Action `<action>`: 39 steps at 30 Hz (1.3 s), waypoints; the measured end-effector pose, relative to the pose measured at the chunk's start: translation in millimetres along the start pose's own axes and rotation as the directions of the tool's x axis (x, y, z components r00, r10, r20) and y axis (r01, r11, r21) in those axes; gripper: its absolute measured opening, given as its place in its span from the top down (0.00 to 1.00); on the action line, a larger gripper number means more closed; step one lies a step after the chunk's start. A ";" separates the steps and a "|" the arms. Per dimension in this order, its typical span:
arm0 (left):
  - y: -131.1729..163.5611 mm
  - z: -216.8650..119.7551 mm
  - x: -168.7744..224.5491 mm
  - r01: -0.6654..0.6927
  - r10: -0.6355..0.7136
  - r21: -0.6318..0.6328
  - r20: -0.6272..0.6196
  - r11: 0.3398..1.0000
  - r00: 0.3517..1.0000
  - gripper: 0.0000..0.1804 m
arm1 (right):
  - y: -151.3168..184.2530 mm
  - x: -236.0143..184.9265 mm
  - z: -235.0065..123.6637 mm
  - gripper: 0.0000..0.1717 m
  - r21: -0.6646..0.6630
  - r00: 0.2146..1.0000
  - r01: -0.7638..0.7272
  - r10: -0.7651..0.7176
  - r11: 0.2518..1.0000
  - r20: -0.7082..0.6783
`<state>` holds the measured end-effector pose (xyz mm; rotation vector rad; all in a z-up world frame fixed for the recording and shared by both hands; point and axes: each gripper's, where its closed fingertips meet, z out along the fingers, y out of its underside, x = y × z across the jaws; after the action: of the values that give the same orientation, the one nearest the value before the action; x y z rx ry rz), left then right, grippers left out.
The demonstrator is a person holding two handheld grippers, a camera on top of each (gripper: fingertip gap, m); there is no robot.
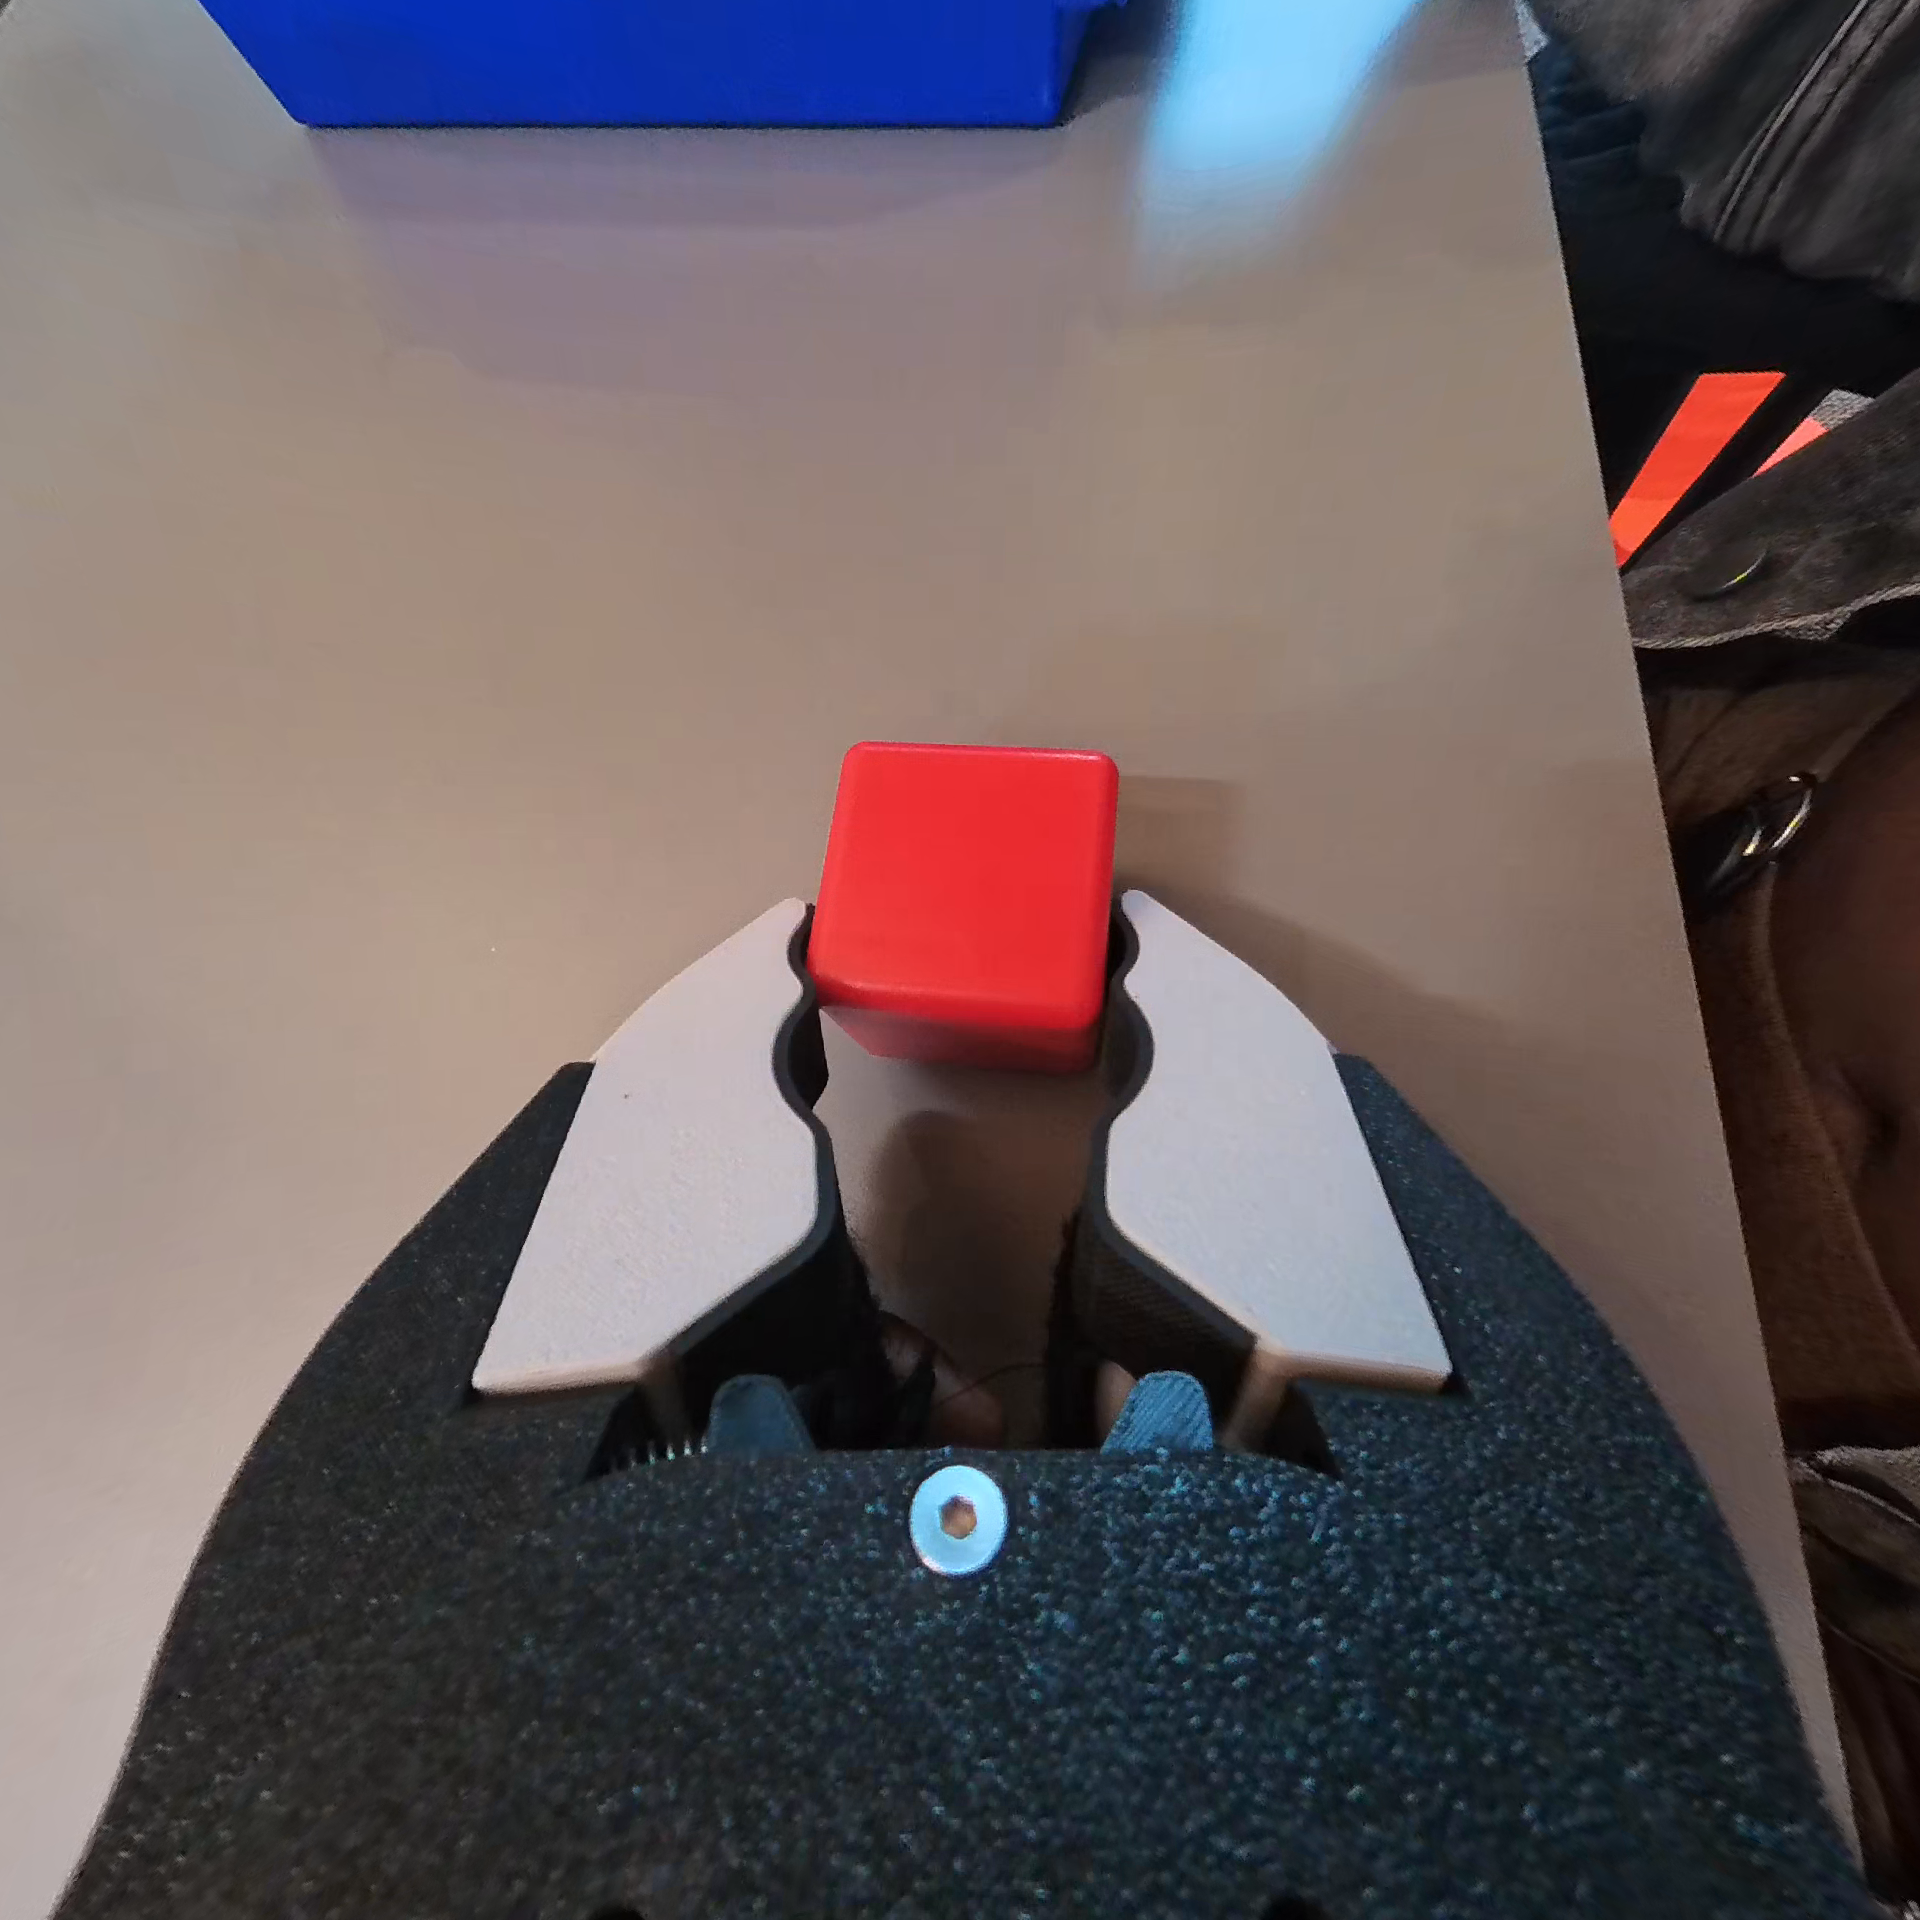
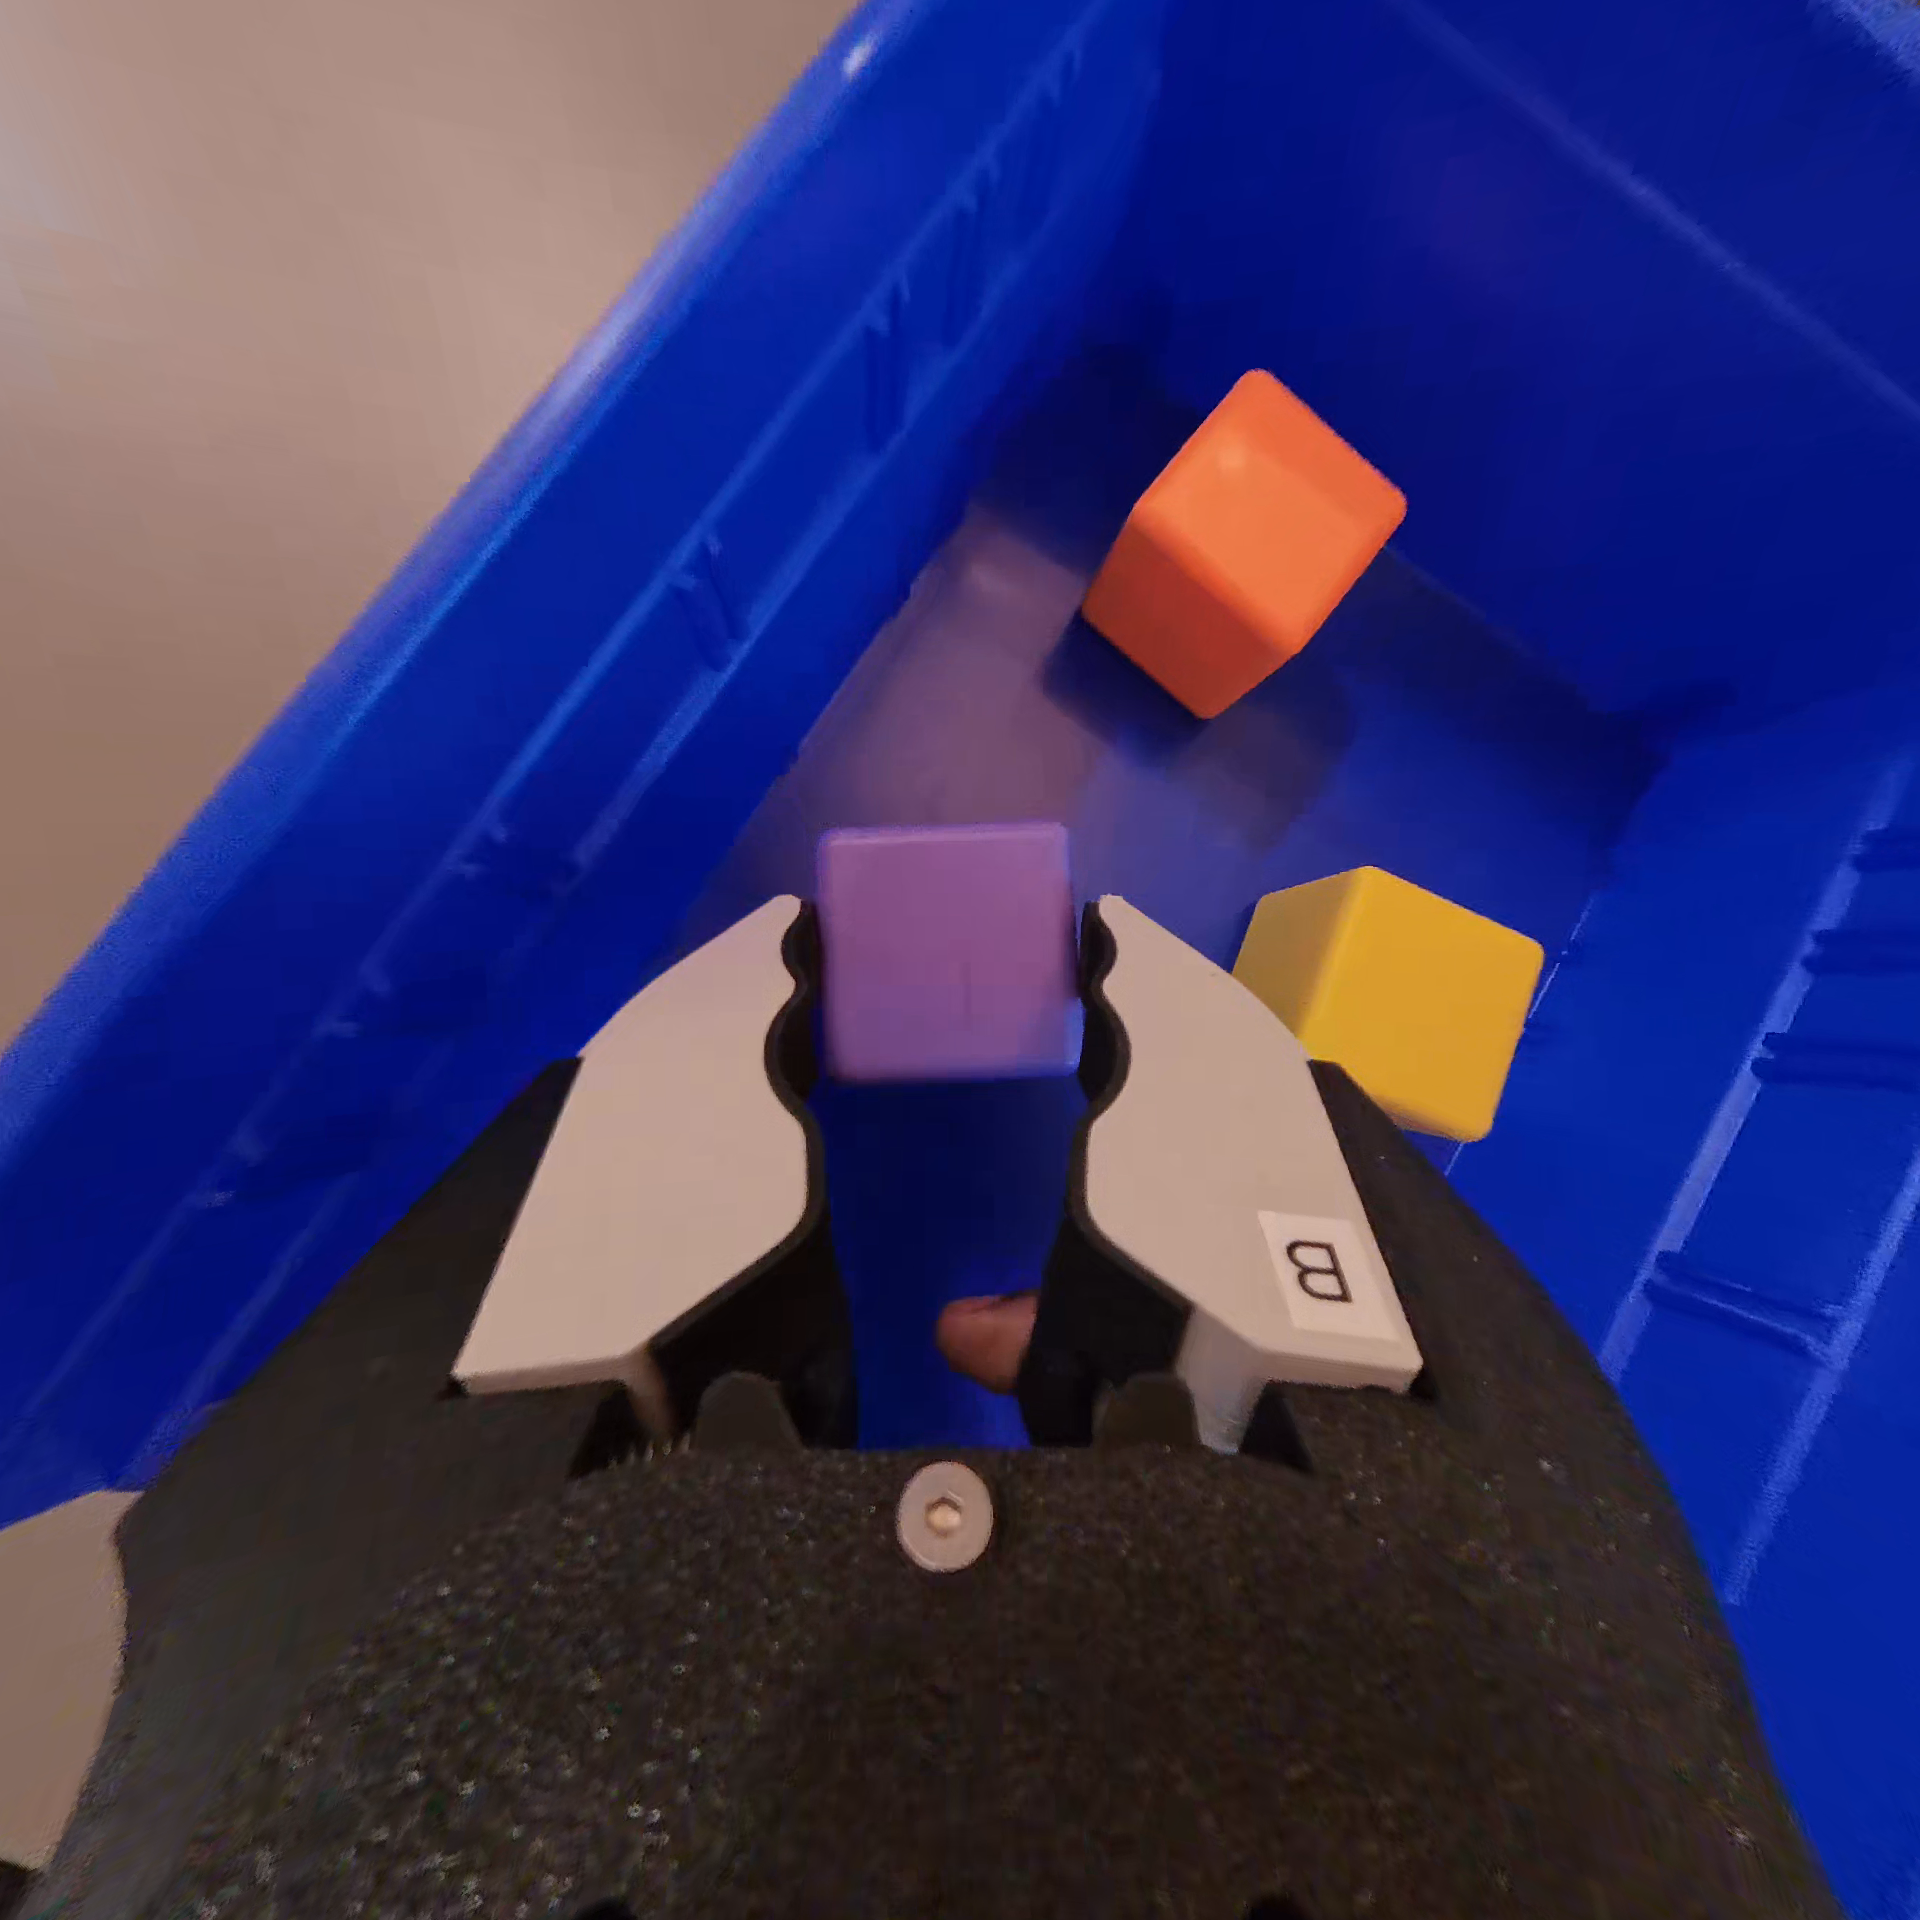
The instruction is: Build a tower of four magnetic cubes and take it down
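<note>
Between the left gripper's (image 1: 964, 914) fingertips sits a red cube (image 1: 961, 894), both dark pads pressed on its sides, so it is clenched on the cube. The cube's underside is out of sight, so whether it rests on the tan table (image 1: 520, 623) or hangs just above it is unclear. Far ahead of the fingers a blue bin (image 1: 665, 62) is cut off by the top edge. Ahead and right of the fingers a pale blue smear (image 1: 1247, 135) is too blurred to name. A dark jacket (image 1: 1787, 156) fills the right edge.

Between the right gripper's (image 2: 943, 956) fingertips is a purple cube (image 2: 943, 951), gripped from both sides, inside the bin (image 2: 623, 727). Motion blur softens its edges. Whether it touches the bin floor is unclear. Ahead of the fingers lies an orange cube (image 2: 1242, 540). Just right of the right finger is a yellow cube (image 2: 1392, 997), its near corner hidden behind that finger.
</note>
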<state>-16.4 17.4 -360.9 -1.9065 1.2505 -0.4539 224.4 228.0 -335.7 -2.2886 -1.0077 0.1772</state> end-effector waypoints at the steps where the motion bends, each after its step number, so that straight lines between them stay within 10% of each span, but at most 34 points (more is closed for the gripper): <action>1: 0.0 0.0 0.0 0.000 0.000 0.000 0.000 1.000 1.000 0.72 | 2.0 0.8 2.1 0.72 -0.011 1.000 -0.001 0.001 1.000 -0.003; 7: 0.0 0.1 0.0 0.001 -0.001 -0.001 -0.002 1.000 1.000 0.72 | 7.9 0.7 5.8 0.72 -0.032 0.999 -0.028 0.028 0.999 0.023; 11: 0.0 0.1 -0.1 0.001 -0.001 -0.001 -0.002 1.000 1.000 0.72 | -31.2 2.8 -33.6 0.59 0.200 0.998 -0.056 0.062 0.978 -0.020; 17: -0.1 -0.1 0.2 -0.001 0.001 -0.001 -0.006 1.000 1.000 0.72 | -129.8 -139.0 -155.2 0.58 0.759 0.930 0.084 -0.325 0.645 0.174; 24: -22.6 -23.9 3.5 0.027 -0.015 0.219 -0.057 0.975 0.998 0.42 | -90.6 -296.2 -85.4 0.54 0.611 0.572 0.316 -0.659 0.726 0.488; 31: -67.7 -81.7 -8.4 0.188 -0.129 0.584 -0.141 0.789 0.982 0.26 | -52.3 -332.0 -19.7 0.59 0.447 0.486 0.509 -0.674 0.736 0.557; 39: -60.7 -74.5 -11.0 0.158 -0.125 0.542 -0.097 0.826 0.987 0.26 | -48.4 -336.2 -14.9 0.73 0.453 0.464 0.566 -0.720 0.689 0.516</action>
<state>-34.1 7.8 -266.4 -1.4963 0.8831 -0.8537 -35.4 8.8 -336.1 -1.4525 -2.0560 0.7800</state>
